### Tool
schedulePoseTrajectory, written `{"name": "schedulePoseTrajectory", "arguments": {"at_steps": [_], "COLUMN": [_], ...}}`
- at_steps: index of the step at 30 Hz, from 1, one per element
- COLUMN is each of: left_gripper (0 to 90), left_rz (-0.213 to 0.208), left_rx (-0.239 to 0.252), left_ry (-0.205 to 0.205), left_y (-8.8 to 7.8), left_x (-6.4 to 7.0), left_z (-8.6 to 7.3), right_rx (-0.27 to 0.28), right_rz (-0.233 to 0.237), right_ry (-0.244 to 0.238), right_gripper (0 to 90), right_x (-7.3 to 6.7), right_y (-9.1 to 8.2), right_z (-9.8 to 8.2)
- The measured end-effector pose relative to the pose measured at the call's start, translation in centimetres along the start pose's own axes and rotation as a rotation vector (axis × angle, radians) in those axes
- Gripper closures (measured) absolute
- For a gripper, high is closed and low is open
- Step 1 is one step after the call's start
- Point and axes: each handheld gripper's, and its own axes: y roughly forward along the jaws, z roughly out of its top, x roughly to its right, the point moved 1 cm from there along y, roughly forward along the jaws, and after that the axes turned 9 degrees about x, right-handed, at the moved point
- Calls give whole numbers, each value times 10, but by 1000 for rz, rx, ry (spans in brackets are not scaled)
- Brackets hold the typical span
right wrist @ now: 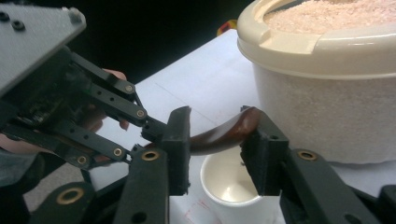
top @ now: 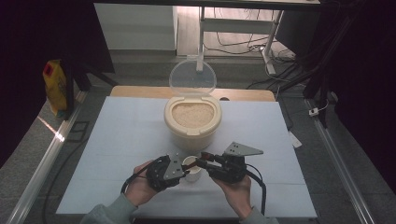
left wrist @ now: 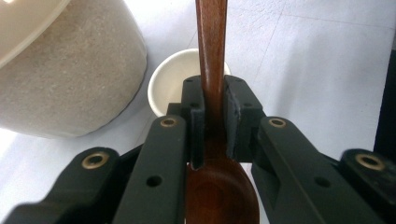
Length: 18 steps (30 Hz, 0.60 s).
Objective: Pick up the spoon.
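White cloth covers the surface [top: 121, 140] we work at, and on it stands the big cream rice container [top: 192, 122], lid tipped back, grains nearly to the rim. Just in front of it sits a small white cup [top: 192, 169], looking empty in the right gripper view. Over that cup we hold a dark wooden spoon [left wrist: 211, 70], smooth and glossy, its handle slim and curved, its bowl shallow and round. Our left tongs [top: 180, 169] are clamped on the neck of the spoon, the bowl lying back between the links. Our right tongs [top: 204, 161] stand half closed around the far end of the handle; one pad seems to touch the tip, though we cannot tell whether the other presses yet.

We judge this a handover, and the risk lies in timing. If the left lets go before the right has a firm bite, the polished wood could slip and drop into the cup, tipping it. Gripping so near the curved tip could also let the spoon swivel.
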Motion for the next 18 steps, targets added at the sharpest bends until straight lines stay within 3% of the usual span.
{"name": "schedulePoseTrajectory", "arguments": {"at_steps": [5, 12, 18], "left_gripper": [782, 785, 774], "left_rz": [2, 2, -2], "left_rx": [-4, -8, -3], "left_ry": [3, -4, -15], "left_y": [0, 1, 1], "left_x": [1, -1, -2], "left_z": [0, -1, -2], "right_rx": [19, 41, 47], "right_rz": [51, 115, 116], "right_ry": [51, 54, 24], "right_gripper": [731, 821, 825], "right_x": [3, 0, -3], "right_y": [-1, -1, -1], "right_z": [1, 2, 2]}}
